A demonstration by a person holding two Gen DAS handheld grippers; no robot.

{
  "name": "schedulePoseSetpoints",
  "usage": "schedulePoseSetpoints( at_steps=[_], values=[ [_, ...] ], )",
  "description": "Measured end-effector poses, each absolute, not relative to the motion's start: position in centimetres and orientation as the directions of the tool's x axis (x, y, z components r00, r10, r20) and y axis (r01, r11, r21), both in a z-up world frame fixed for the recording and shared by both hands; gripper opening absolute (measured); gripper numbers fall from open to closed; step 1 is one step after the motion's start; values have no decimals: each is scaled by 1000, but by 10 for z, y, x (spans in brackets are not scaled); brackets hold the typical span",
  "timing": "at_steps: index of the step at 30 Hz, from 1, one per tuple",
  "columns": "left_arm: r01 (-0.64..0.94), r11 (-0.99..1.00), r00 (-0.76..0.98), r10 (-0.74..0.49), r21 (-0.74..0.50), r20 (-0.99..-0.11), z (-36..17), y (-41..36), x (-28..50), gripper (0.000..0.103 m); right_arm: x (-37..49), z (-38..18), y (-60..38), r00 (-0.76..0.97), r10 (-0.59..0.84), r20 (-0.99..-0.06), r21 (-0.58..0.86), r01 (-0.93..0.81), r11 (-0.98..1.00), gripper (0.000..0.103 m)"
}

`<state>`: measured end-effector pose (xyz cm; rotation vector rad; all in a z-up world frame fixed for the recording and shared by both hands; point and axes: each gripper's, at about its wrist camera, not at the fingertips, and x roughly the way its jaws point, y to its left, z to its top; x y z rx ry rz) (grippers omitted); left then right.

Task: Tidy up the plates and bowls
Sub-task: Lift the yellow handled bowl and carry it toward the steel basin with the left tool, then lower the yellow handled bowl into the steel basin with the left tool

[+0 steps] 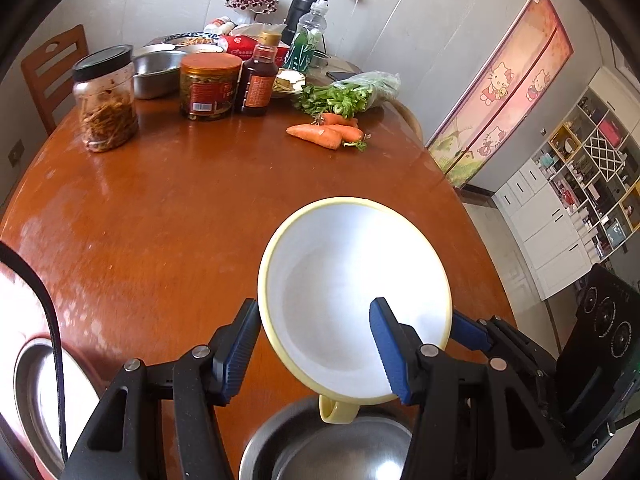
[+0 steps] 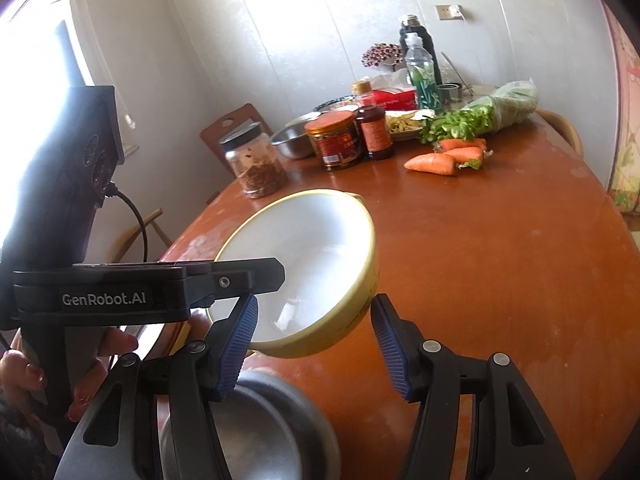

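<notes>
Nearest, a steel bowl [image 1: 328, 452] sits at the tabletop's [image 1: 180, 208] near edge. Above it, the left gripper [image 1: 316, 350] and right gripper [image 2: 314, 346] each clamp the yellow bowl [image 1: 352, 292], tilted, off the wood. Carrots [image 1: 324, 132] lie toward the far edge.

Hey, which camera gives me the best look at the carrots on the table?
The left wrist view. The carrots lie there in even light, their shapes and green tops distinct, near the bagged greens. The right wrist view also shows the carrots, unobstructed but further toward the frame's edge, with more glare from the bright window side.
</notes>
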<state>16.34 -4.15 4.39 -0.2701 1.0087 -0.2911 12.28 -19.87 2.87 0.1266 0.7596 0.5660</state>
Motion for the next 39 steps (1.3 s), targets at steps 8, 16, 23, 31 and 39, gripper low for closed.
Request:
schedulePoseSetpoints(
  at_steps=[8, 16, 23, 31, 39],
  values=[
    [112, 932, 520, -350, -344, -779, 43, -42, 124, 56, 86, 32, -192, 587, 529, -613, 272, -472, 839, 62],
    [109, 938, 538, -335, -330, -774, 39, -45, 87, 56, 50, 29, -193, 578, 533, -619, 251, -497, 831, 62],
    [108, 943, 548, -321, -315, -772, 33, -50, 64, 56, 28, 24, -194, 575, 531, -622, 228, -516, 826, 62],
    [120, 950, 563, -303, -287, -769, 31, -59, 50, 56, 16, 17, -197, 577, 523, -628, 212, -520, 828, 62],
    [115, 953, 562, -295, -280, -772, 25, -60, 43, 56, 12, 10, -196, 568, 523, -635, 202, -532, 822, 62]
  ],
)
